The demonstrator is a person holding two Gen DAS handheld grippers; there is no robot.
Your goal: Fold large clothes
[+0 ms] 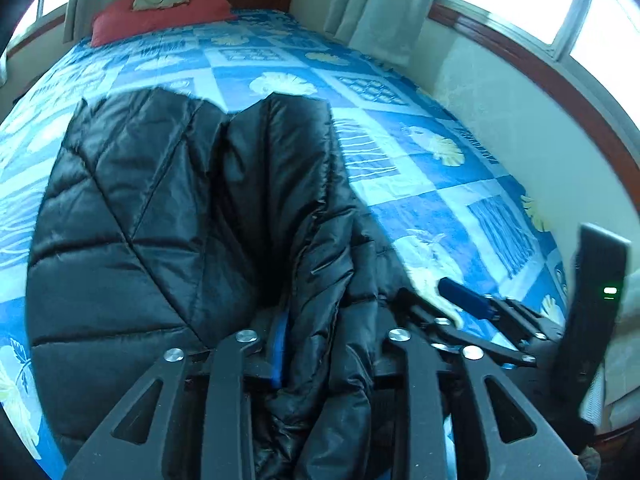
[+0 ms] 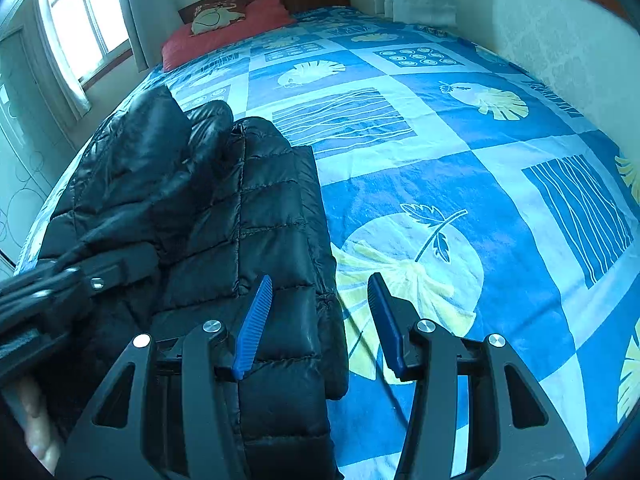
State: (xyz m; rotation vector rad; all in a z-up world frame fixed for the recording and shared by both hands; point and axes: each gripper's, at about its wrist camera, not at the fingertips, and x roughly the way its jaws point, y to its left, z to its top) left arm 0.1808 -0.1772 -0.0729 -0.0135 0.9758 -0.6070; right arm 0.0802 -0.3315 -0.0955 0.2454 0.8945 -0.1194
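A black quilted puffer jacket (image 1: 160, 208) lies folded lengthwise on the blue patterned bedspread (image 1: 420, 184). In the left wrist view my left gripper (image 1: 324, 340) sits low over the jacket's near end. A thick bunch of its fabric fills the gap between the fingers, touching the blue pad (image 1: 278, 344); the other pad is hidden. My right gripper (image 1: 448, 312) shows just to the right of it. In the right wrist view the right gripper (image 2: 320, 320) stands open over the jacket's (image 2: 260, 208) right edge, one pad above the fabric, the other above the bedspread (image 2: 460, 168). The left gripper (image 2: 116, 268) rests on the jacket at left.
A red pillow (image 2: 224, 36) and a pale cushion (image 2: 212, 18) lie at the wooden headboard. A wall (image 1: 520, 120) runs along the bed's right side under a window. Curtains hang at both far corners. A hand (image 2: 36, 424) shows at the lower left.
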